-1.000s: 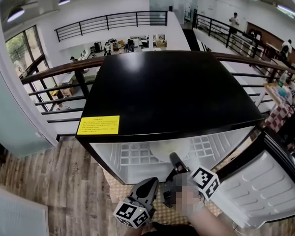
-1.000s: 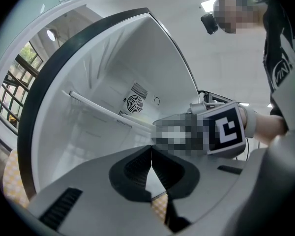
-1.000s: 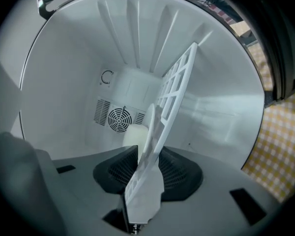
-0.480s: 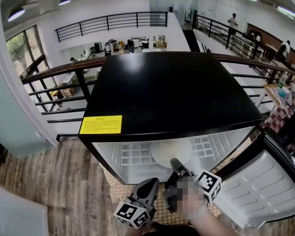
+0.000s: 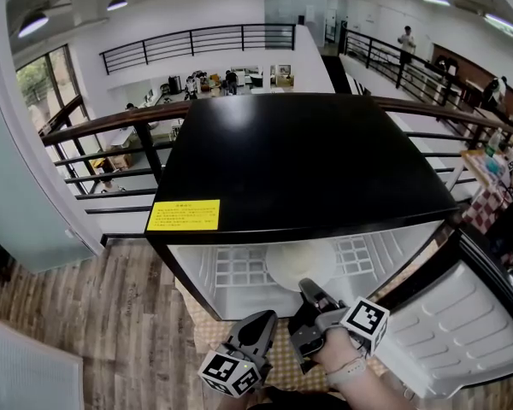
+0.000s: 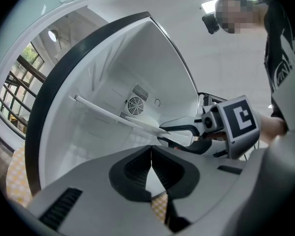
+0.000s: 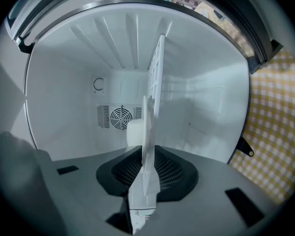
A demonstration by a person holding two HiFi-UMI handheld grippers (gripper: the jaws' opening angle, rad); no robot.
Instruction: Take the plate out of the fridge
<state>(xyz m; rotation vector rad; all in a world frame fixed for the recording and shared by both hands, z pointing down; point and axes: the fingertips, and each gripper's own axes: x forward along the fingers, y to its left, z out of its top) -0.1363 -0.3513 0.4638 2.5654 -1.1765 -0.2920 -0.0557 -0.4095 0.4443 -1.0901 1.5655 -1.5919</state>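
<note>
As the head view looks down on it, the black-topped fridge (image 5: 299, 161) stands with its door (image 5: 462, 323) swung wide to the right and a yellow label (image 5: 183, 215) on the front left of its top. Inside, a white plate (image 5: 301, 261) lies on the white grid shelf (image 5: 235, 267), near the middle of the front edge. The right gripper (image 5: 308, 287), carried in a hand (image 5: 340, 350), reaches into the opening, its tips at the plate's near rim. The left gripper (image 5: 267, 316) hangs lower and to the left, outside the cabinet and apart from the plate. In the left gripper view, the left gripper (image 6: 151, 151) has its pads brought together at the tips, with nothing between them. Beyond it, the right gripper (image 6: 160, 133) is at the front edge of the shelf, one jaw above and one below. In the right gripper view, which is rolled on its side, the plate (image 7: 147, 132) appears edge-on and runs straight between the jaws of the right gripper (image 7: 147, 154). Those jaws have just been closing, and the pads now bear on the plate's rim from both sides. The plate remains inside the fridge, flat against the shelf (image 7: 160, 58). A round fan grille (image 7: 121, 116) sits in the rear wall. A yellow checked mat (image 7: 275, 122) covers the floor at the right.
</note>
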